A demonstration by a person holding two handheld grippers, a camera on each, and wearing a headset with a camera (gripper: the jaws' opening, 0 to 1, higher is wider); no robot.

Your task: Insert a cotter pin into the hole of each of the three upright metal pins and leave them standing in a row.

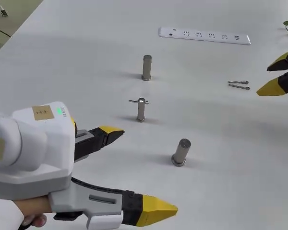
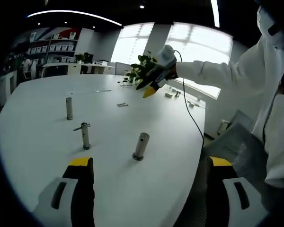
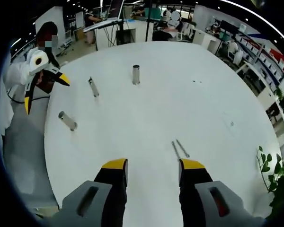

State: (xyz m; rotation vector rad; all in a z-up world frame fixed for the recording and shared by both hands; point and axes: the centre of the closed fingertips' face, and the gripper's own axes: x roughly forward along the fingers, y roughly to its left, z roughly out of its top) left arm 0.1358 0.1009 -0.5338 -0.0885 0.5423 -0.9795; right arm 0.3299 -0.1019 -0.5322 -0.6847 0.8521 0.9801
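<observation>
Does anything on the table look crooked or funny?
Nothing is spilled or broken. The nearest metal pin seems to lean sideways, though that may be the camera's angle. Only the middle metal pin carries a cotter pin; two loose cotter pins lie flat off to the side.

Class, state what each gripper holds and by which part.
Nothing is held: the left gripper and the right gripper are both open and empty.

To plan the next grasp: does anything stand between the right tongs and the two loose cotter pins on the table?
Nothing visible does. The right tongs are open, and only bare table lies between them and the loose cotter pins.
</observation>
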